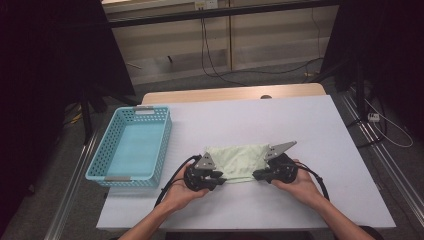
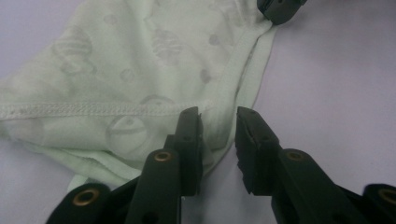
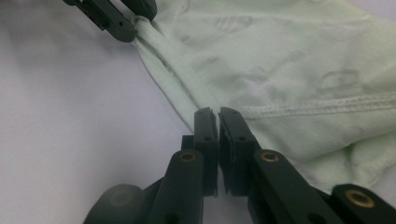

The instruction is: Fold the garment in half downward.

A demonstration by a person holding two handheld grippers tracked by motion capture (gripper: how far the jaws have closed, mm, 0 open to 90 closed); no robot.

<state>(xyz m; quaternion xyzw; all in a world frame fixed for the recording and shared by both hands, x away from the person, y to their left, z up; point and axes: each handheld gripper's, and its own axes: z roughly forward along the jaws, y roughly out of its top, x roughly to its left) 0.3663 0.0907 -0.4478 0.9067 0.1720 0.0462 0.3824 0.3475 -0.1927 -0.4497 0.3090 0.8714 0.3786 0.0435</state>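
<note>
So far: soft pale green folded cloth lies on the white desk.
Left tongs: a little open, hem between, no squeeze.
Right tongs: pinching the near edge.
Left to do: probably folding; blue plastic basket empty.

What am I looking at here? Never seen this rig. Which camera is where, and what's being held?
No robot arm: a person holds a two-jaw gripper in each hand. The high view looks down on a white table from the person's side. The other two views come from cameras riding on the grippers, looking along their black jaws. On the table lie a pale green printed garment and, at the left, a light blue perforated plastic basket. The right gripper is shut on the garment's hem at one near corner. The left gripper sits at the other near corner, its jaws apart with the hem between them; the pads do not seem to press on it.
</note>
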